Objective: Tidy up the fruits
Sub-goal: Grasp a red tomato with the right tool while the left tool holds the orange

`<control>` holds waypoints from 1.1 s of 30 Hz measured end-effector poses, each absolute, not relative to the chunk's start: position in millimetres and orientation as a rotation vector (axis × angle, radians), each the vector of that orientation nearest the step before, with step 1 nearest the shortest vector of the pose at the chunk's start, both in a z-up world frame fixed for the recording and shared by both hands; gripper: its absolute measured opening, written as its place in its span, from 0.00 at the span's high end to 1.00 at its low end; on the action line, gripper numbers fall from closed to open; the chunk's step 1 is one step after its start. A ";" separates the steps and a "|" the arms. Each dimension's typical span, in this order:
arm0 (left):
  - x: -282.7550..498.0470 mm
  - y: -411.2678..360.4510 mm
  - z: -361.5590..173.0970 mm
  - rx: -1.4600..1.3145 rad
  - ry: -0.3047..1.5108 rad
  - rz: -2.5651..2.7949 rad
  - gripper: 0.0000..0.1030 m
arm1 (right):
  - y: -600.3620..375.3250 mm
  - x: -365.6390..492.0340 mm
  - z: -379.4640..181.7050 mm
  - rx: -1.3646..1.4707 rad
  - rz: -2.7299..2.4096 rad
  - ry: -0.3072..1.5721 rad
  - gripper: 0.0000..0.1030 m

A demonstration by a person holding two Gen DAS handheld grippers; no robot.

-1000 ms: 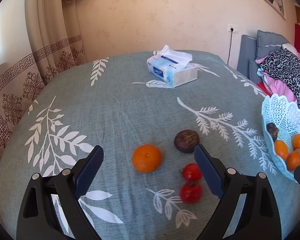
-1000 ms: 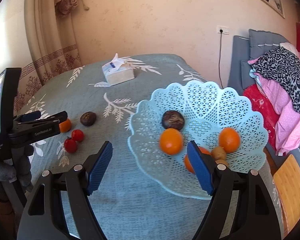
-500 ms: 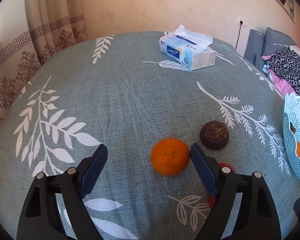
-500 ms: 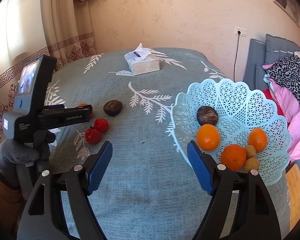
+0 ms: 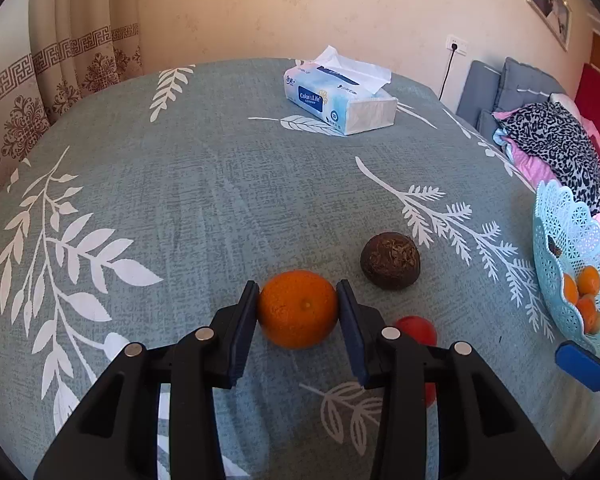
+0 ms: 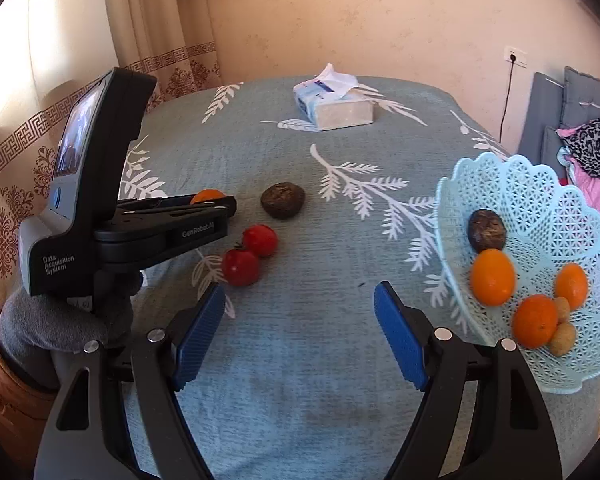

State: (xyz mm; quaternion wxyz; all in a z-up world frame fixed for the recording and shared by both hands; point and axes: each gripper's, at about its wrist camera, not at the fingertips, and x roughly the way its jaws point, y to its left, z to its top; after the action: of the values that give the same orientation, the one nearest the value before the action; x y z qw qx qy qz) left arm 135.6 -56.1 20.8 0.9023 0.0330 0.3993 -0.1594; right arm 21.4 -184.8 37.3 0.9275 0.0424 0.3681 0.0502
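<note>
An orange (image 5: pixel 298 308) rests on the grey-green leaf-print cloth (image 5: pixel 220 200), and my left gripper (image 5: pixel 297 293) is shut on it, one blue pad pressing each side. From the right wrist view the same left gripper (image 6: pixel 220 205) shows side-on, with the orange (image 6: pixel 206 195) peeking over it. A dark brown round fruit (image 5: pixel 390 260) lies just right of the orange, and two red tomatoes (image 6: pixel 241 267) lie nearer. My right gripper (image 6: pixel 299 296) hangs open over bare cloth, left of the pale blue lattice basket (image 6: pixel 500 168), with nothing between its fingers.
The basket holds three oranges, a dark brown fruit and two small tan fruits. A tissue box (image 5: pixel 340 100) sits at the far side of the table. A grey-gloved hand (image 6: pixel 40 320) holds the left gripper. Clothes and cushions lie beyond the right edge.
The left gripper moved forward and down around the orange and shut on it. The right gripper swung left, away from above the basket, and stayed open.
</note>
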 end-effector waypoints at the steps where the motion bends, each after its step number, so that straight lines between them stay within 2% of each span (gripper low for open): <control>1: 134.2 -55.1 21.5 0.067 0.823 -0.325 0.61 | -182.4 23.3 36.6 0.087 0.110 0.761 0.24; 16: 115.7 -30.8 46.9 0.062 0.681 -0.181 0.61 | -151.6 52.5 21.7 0.055 0.150 0.836 0.24; 19: 115.7 -25.8 47.1 0.047 0.686 -0.173 0.61 | -146.0 57.2 20.9 0.047 0.153 0.840 0.27; 21: 115.6 -23.2 47.0 0.040 0.688 -0.169 0.61 | -142.3 61.3 19.6 0.039 0.159 0.849 0.37; 24: 114.5 -21.1 47.2 0.035 0.686 -0.165 0.61 | -138.5 67.2 16.0 0.033 0.163 0.863 0.47; 33: 113.8 -19.9 48.0 0.028 0.684 -0.167 0.61 | -138.1 73.4 6.1 0.026 0.148 0.880 0.65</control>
State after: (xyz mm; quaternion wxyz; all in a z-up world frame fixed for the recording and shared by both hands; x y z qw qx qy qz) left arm 113.8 -19.9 48.0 0.9385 0.0137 0.3351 -0.0816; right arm 73.4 -138.1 6.1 0.9021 0.0128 0.4254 0.0716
